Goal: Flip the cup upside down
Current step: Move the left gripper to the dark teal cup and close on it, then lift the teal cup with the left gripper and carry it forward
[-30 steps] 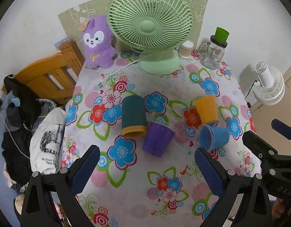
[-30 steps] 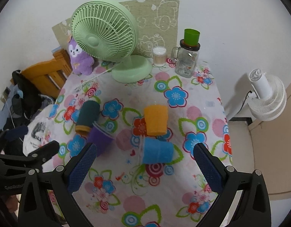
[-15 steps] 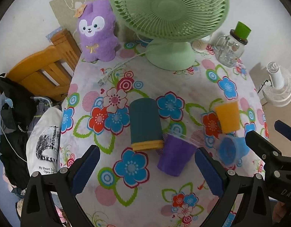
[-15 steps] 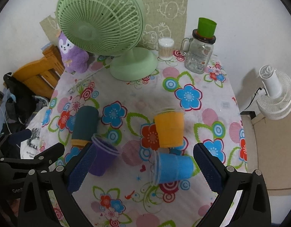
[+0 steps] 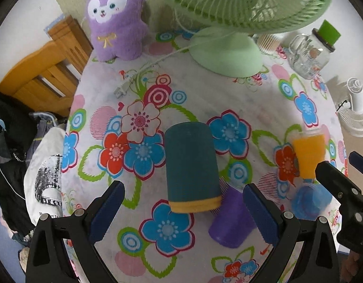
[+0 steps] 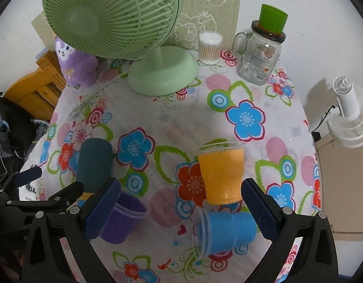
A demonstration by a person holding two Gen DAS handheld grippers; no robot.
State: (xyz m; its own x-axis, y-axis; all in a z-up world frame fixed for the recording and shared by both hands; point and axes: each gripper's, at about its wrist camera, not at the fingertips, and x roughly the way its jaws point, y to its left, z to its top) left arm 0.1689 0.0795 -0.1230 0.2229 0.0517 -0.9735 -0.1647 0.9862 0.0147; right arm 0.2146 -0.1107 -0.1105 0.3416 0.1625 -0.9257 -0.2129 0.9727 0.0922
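Note:
Several cups sit on a floral tablecloth (image 5: 200,99). A dark teal cup (image 5: 191,167) with a yellow rim band lies between the pads of my open left gripper (image 5: 183,212); it also shows in the right wrist view (image 6: 94,162). A purple cup (image 5: 231,219) stands upright beside it (image 6: 121,221). An orange cup (image 6: 220,172) stands upright and a blue cup (image 6: 225,231) lies on its side, both between the pads of my open right gripper (image 6: 181,212). The orange cup (image 5: 309,155) and blue cup (image 5: 309,202) show at the right of the left wrist view.
A green desk fan (image 6: 158,70), a purple plush toy (image 5: 115,21), a glass jar with a green lid (image 6: 261,54) and a cotton swab tub (image 6: 209,48) stand at the back. A wooden chair (image 5: 47,75) and clothes are left; a white fan (image 6: 349,115) is right.
Both grippers have moved forward and down toward the cups. The teal cup now lies between the left pads, the orange and blue cups between the right pads. The cups have not moved.

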